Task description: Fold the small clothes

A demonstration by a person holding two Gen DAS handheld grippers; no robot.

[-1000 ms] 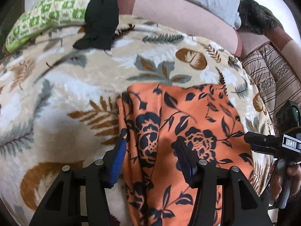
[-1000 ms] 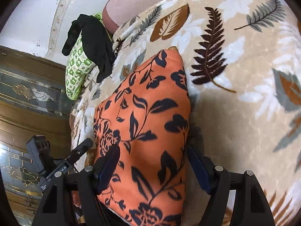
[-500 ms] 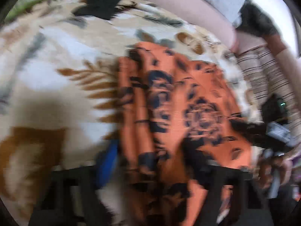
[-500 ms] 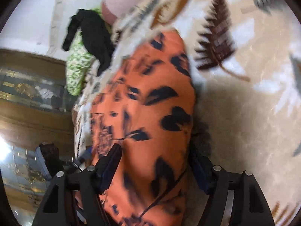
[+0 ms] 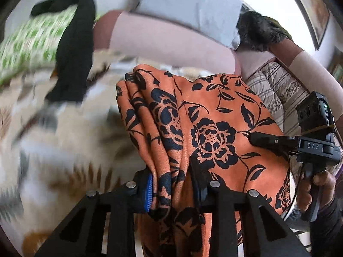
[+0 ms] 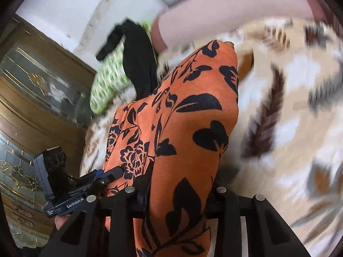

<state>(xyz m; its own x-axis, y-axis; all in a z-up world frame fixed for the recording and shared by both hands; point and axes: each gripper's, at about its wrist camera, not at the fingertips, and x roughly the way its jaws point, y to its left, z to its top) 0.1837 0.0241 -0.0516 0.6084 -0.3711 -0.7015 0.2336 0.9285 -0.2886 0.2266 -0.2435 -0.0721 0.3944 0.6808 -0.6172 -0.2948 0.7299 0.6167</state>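
Two grips on one orange cloth, and either could slip

Starting at the left, I see a green patterned cushion (image 5: 27, 42) with a black garment (image 5: 72, 49) draped over it, lying at the far edge of the leaf-print blanket (image 5: 53, 132). If I swing the cloth that way, its hanging end could drag over the black piece and pull it along.

Next comes my left gripper (image 5: 171, 189). Its jaws are closing, and the near edge of the orange floral cloth (image 5: 214, 128) is bunched in pleats between them, the blue pad against the folds. I judge this bite uneven: several layers are gathered, so an inner fold could slide out and leave me holding only part of the edge.

Further right, the cloth's far end appears to rest on the blanket, near the pink bolster (image 5: 171, 40), while the near part hangs up from the jaws. If one side rises faster than the other, the fold line will go crooked.

On the right, my right gripper (image 6: 179, 193) is also closing, with the cloth's other near edge (image 6: 188, 128) between its fingers; there the fabric looks smoother and thinner, so a light pinch could let it slip. The two grippers sit close together, and I risk knocking them.
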